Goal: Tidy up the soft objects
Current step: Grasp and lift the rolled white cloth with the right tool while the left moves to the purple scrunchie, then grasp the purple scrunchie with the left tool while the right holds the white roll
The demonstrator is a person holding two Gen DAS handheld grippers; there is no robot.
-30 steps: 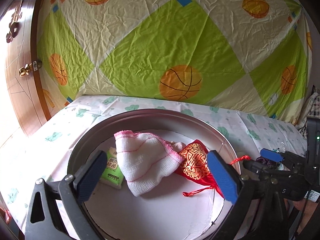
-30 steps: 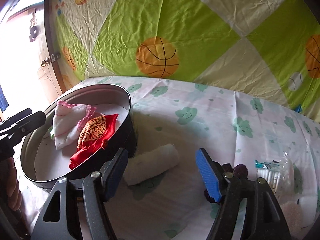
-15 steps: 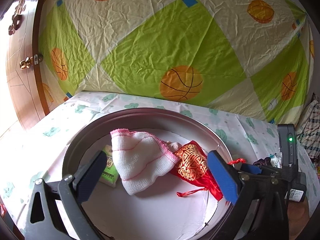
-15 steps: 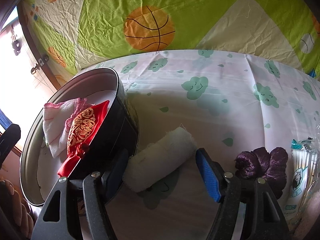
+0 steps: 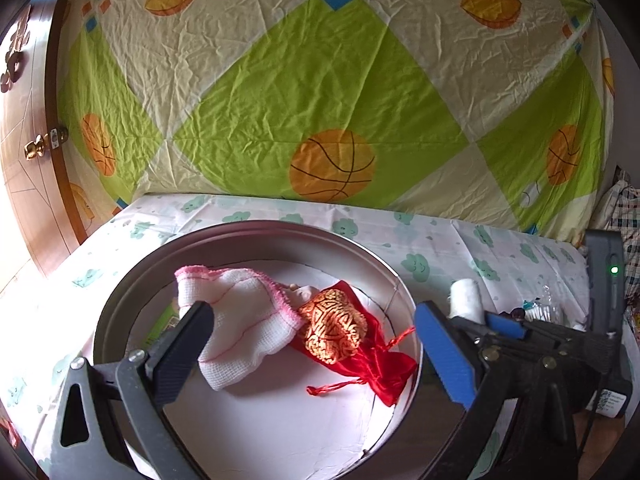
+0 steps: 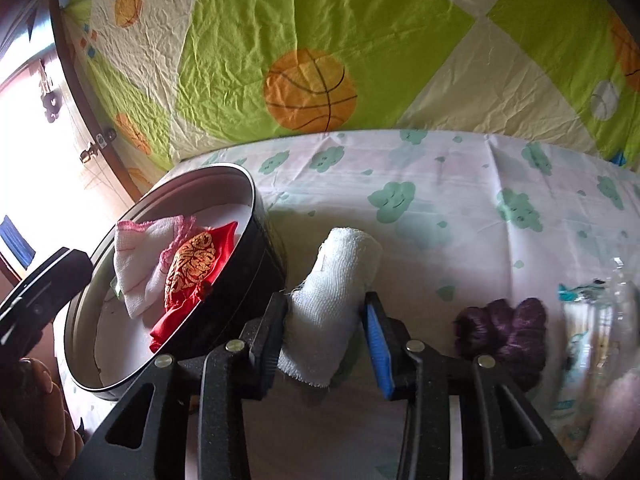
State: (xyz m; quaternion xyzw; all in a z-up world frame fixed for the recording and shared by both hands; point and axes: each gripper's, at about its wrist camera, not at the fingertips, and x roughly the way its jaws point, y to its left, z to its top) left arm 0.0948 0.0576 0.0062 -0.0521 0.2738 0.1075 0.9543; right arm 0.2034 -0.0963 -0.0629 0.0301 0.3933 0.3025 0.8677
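A round dark tin (image 5: 256, 229) (image 6: 264, 236) holds a white cloth with pink edging (image 5: 236, 320) (image 6: 136, 256) and a red and gold drawstring pouch (image 5: 340, 328) (image 6: 196, 264). My left gripper (image 5: 316, 344) is open and empty, hovering over the tin. My right gripper (image 6: 326, 312) is shut on a rolled white towel (image 6: 336, 276) just right of the tin; the roll tilts up off the bed. The roll (image 5: 466, 300) and right gripper also show in the left wrist view.
A green packet (image 5: 162, 322) lies in the tin under the cloth. A purple fuzzy item (image 6: 504, 332) and a plastic packet of cotton swabs (image 6: 588, 320) lie on the cloud-print sheet (image 6: 440, 184) to the right. A patterned sheet hangs behind. A wooden door (image 5: 24, 152) stands left.
My right gripper moved forward and closed on the rolled towel, which has tipped upward. My left gripper stayed open over the tin, shifting slightly.
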